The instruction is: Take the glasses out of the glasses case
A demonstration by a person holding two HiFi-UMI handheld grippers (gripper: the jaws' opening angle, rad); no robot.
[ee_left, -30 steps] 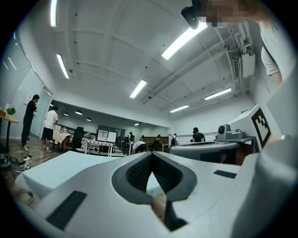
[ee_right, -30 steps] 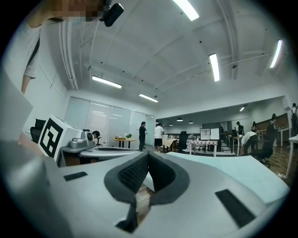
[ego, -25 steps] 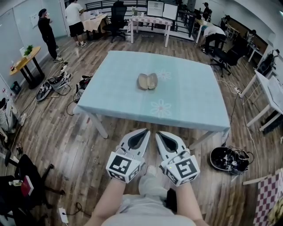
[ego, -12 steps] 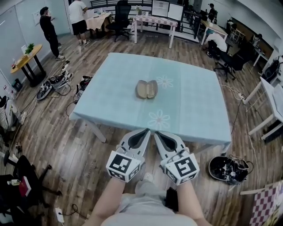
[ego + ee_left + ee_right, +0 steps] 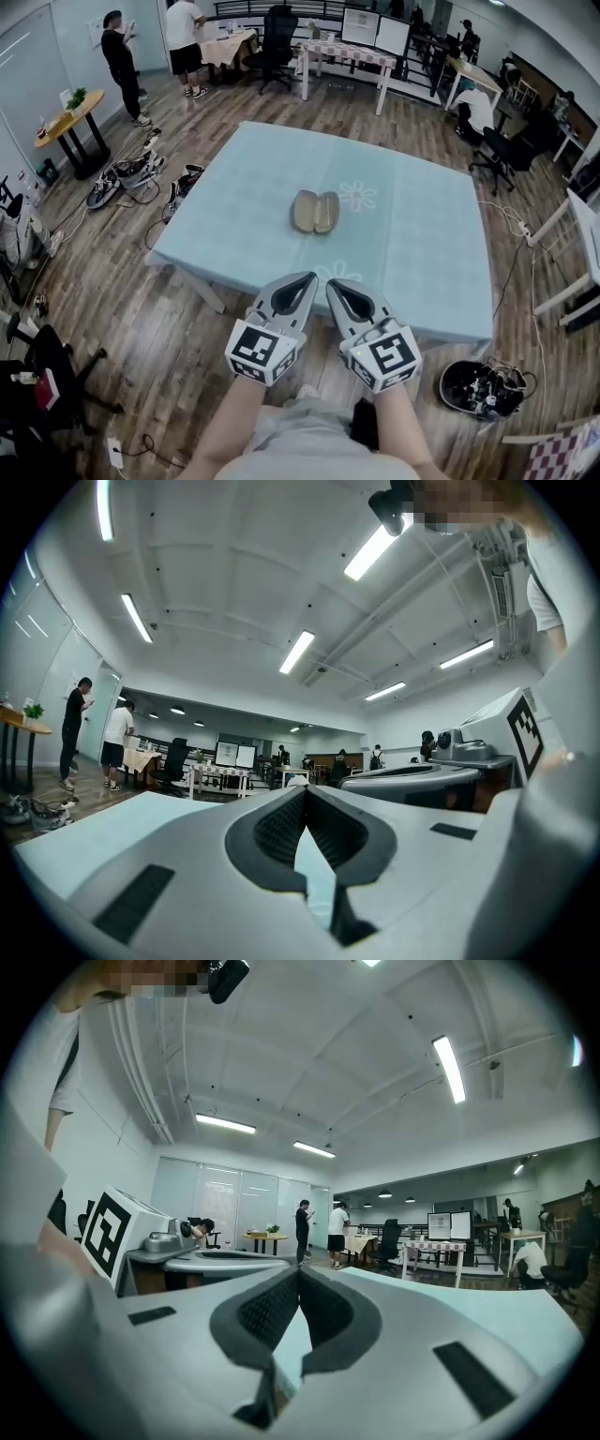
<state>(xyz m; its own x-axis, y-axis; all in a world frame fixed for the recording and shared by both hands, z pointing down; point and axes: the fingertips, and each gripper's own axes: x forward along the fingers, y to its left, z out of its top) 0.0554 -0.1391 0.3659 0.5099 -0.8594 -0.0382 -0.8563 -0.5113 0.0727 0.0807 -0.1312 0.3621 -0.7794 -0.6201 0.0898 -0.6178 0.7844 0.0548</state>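
Note:
A tan glasses case lies open, its two halves side by side, near the middle of the pale blue table. Whether glasses lie inside I cannot tell. My left gripper and right gripper are held side by side at the table's near edge, well short of the case. Both point level toward it. In the left gripper view the left gripper has its tips together with nothing between them. In the right gripper view the right gripper is shut the same way. The case does not show in either gripper view.
Shoes and cables litter the wooden floor left of the table. A black bundle of gear lies on the floor at the near right corner. Two people stand at the far left, near a round side table. Desks and chairs line the back.
The table and case have come nearer in the head view. The gripper tips, which were over the floor short of the table, now reach its near edge. Both grippers stay shut.

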